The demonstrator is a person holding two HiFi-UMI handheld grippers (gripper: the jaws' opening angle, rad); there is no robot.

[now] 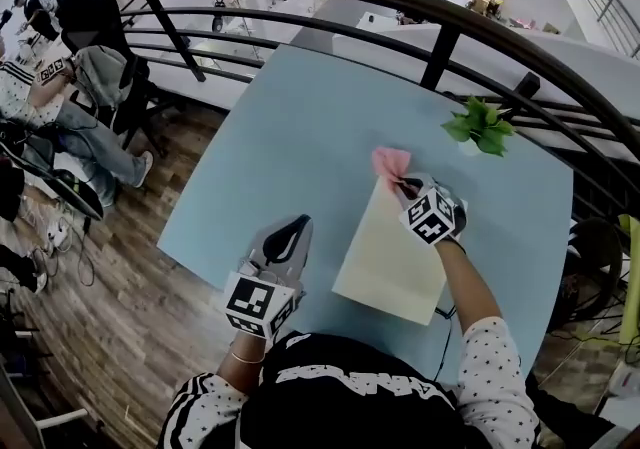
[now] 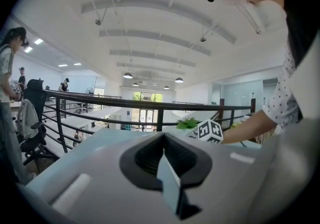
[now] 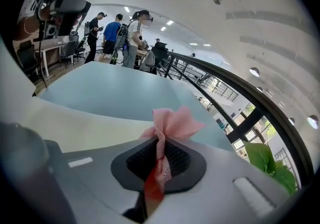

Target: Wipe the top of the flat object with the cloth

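Head view, right gripper pinching cloth, far end of flat object

Left gripper: held low and close to the torso on a bent arm, pointing forward. Its jaws are closed together with nothing between them.

Right gripper: carried further forward on an extended arm in a dotted sleeve. Its jaws are clamped on a bunched pink cloth, which protrudes beyond the jaw tips.
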